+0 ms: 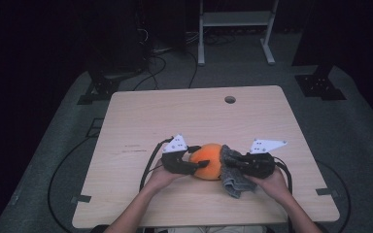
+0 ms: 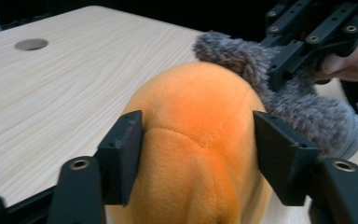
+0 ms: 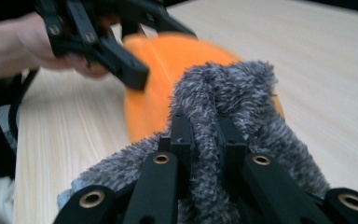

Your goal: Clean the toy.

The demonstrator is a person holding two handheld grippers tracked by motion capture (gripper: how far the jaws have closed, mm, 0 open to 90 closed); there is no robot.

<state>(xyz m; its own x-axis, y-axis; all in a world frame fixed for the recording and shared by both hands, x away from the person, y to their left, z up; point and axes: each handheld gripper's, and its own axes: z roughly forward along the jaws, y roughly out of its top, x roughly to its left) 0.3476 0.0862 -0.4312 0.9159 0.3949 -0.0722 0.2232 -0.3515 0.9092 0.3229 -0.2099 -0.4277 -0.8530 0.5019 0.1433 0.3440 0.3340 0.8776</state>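
My desk (image 1: 141,121) of pale wood grain spans the middle of the high view, with a round cable hole (image 1: 230,99) near its far edge. Beyond it, at upper centre, stands a white metal frame (image 1: 236,29); black cables (image 1: 160,65) trail over the grey floor (image 1: 349,131).

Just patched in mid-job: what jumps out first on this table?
The bright orange plush at the near middle of the wooden table, sitting between the left gripper's fingers. Against its right side lies a shaggy grey cloth, pinched by the right gripper.
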